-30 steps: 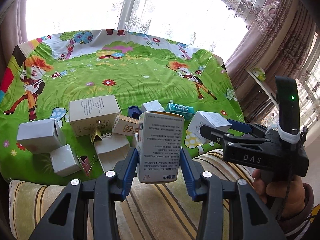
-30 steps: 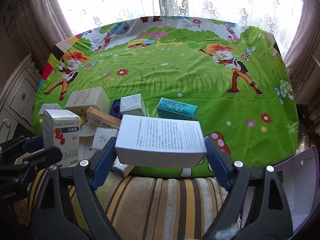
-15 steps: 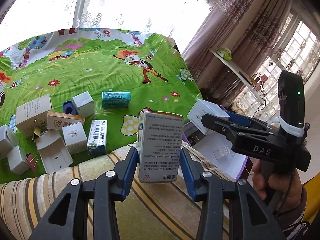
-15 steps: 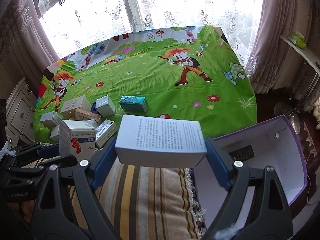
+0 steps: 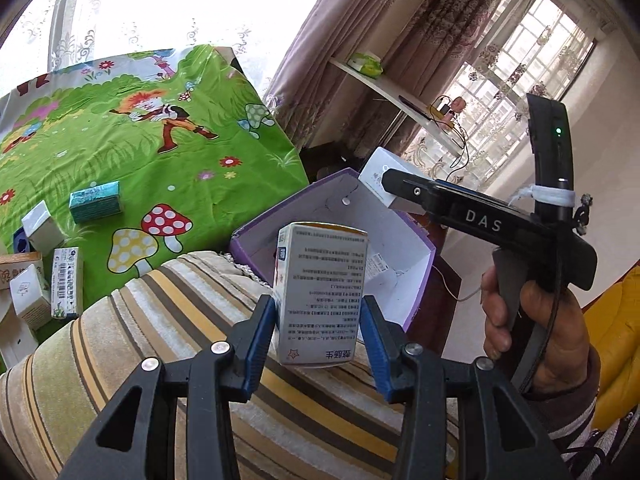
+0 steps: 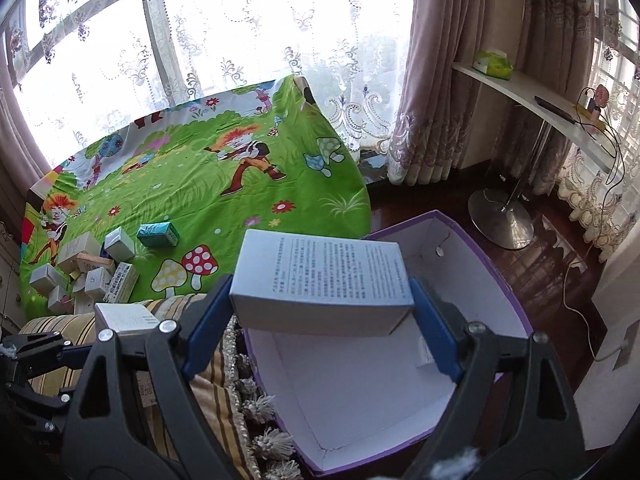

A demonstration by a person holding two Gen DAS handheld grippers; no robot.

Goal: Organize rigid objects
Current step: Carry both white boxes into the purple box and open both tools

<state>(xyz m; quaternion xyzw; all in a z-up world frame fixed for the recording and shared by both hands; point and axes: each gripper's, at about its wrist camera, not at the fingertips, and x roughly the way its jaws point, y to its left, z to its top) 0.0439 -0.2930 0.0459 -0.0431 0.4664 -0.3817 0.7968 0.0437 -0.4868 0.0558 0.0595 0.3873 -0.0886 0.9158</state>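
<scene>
A tall white carton printed with small text is clamped upright between the blue pads of the left gripper, partly closed on its narrow sides, and is held in the air in front of a purple bin with a white inside. A wider white box, text on its top face, is gripped flat by its two ends in the right gripper, whose jaws are spread wide around it; it is held directly above the purple bin's open mouth. The right gripper's handle is held by a hand. The bin is seen standing on a dark wooden floor, just beside a striped cushion. Further back, several small boxes are left scattered on a green cartoon-printed cloth, near its edge by the cushion
</scene>
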